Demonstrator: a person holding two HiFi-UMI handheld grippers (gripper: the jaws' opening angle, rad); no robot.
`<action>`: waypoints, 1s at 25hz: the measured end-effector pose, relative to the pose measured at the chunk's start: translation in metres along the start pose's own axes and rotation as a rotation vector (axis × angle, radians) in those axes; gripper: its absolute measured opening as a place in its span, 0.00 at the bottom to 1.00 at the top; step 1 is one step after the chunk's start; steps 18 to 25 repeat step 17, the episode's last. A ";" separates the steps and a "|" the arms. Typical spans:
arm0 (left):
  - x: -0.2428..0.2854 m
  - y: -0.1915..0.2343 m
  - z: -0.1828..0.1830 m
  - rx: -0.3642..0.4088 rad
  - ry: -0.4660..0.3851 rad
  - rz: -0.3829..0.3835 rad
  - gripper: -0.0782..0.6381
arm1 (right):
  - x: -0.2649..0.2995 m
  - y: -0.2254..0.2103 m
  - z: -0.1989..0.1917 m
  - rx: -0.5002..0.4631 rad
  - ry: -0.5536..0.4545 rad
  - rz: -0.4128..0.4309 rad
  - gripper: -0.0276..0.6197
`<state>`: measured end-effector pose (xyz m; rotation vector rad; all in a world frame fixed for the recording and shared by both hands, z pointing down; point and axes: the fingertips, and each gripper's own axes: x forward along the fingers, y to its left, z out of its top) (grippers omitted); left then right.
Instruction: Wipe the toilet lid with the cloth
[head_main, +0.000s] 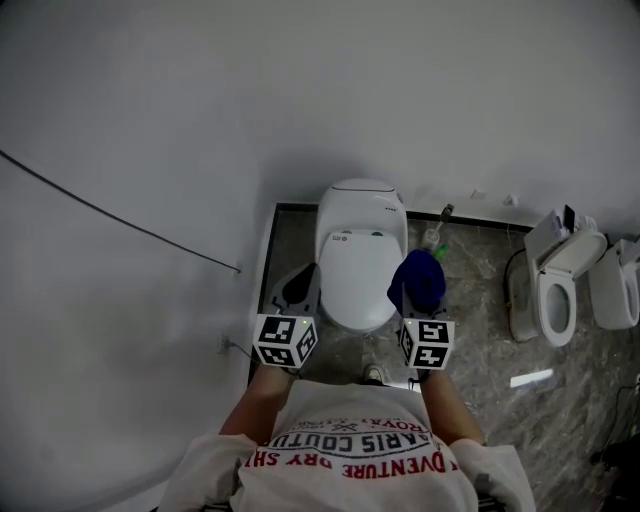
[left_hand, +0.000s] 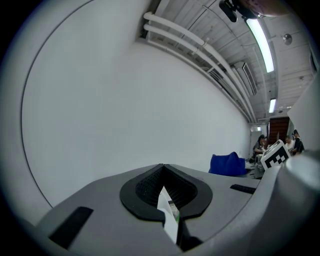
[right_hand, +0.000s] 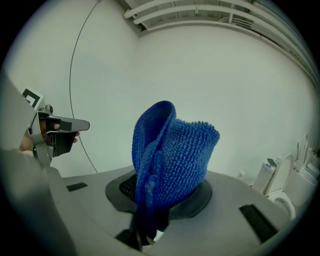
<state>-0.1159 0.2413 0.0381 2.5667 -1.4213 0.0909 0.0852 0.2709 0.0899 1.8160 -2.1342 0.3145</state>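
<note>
A white toilet with its lid (head_main: 357, 268) down stands against the wall in the head view. The blue cloth (head_main: 417, 281) hangs bunched just right of the lid, and my right gripper (head_main: 408, 300) is shut on it. From the right gripper view the cloth (right_hand: 170, 160) stands up out of the pinched jaws of the right gripper (right_hand: 145, 235). My left gripper (head_main: 298, 284) sits at the lid's left side, apart from it. Its jaws are together with nothing held, as the left gripper (left_hand: 170, 220) shows in its own view. The cloth (left_hand: 228, 164) also appears there, far right.
A second toilet (head_main: 558, 287) with its seat raised and another fixture (head_main: 615, 285) stand at the right on the grey stone floor (head_main: 470, 330). A small bottle (head_main: 434, 237) sits behind the toilet. A thin cable (head_main: 120, 221) runs across the white wall on the left.
</note>
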 end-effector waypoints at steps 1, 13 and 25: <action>0.001 0.001 0.000 0.003 0.002 -0.003 0.12 | 0.002 0.001 0.002 -0.001 0.000 0.001 0.19; 0.016 0.003 -0.001 0.005 0.012 -0.003 0.12 | 0.015 -0.002 0.006 0.005 0.002 0.014 0.19; 0.022 0.001 -0.002 0.013 0.015 -0.001 0.12 | 0.018 -0.006 0.001 0.015 0.004 0.015 0.19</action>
